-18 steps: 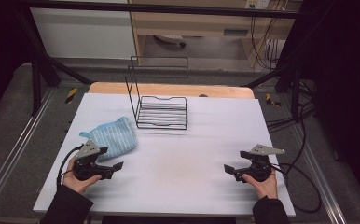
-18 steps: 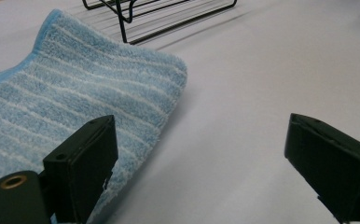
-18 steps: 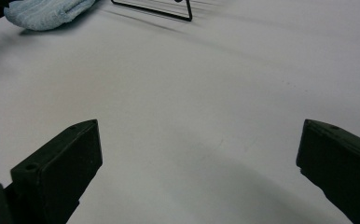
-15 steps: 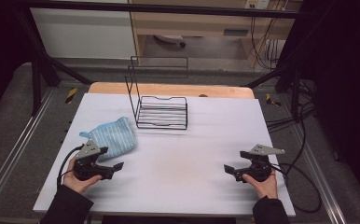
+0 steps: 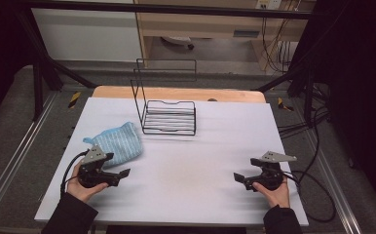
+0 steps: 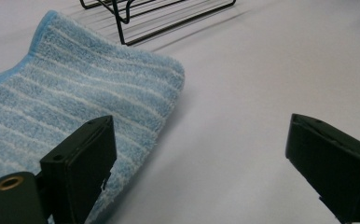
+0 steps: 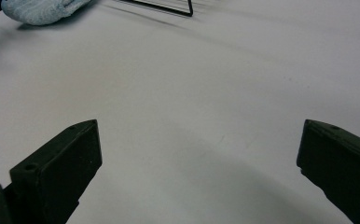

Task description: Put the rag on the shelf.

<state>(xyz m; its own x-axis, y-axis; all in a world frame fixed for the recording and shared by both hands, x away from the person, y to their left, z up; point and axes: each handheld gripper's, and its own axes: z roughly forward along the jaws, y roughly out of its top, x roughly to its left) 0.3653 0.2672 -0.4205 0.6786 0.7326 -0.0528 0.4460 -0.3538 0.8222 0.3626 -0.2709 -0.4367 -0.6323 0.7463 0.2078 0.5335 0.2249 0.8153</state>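
Observation:
A folded blue striped towel [image 5: 119, 143] lies on the white table [image 5: 200, 165], left of centre. My left gripper [image 5: 122, 173] rests on the table just in front of the towel, held by a hand, pointing right. In the left gripper view the left gripper [image 6: 199, 135] stands open, the towel [image 6: 71, 98] lying behind its left jaw and nothing between the jaws. My right gripper [image 5: 238, 177] rests near the front right, pointing left. In the right gripper view the right gripper [image 7: 199, 128] is open over bare table, with the towel [image 7: 40, 9] far off.
A black wire rack [image 5: 169, 114] with a tall upright frame stands at the back centre of the table, also seen as the rack [image 6: 159, 18] and its edge [image 7: 169, 5]. A wooden strip [image 5: 176, 92] borders the far edge. Cables [image 5: 317, 195] trail off at the right.

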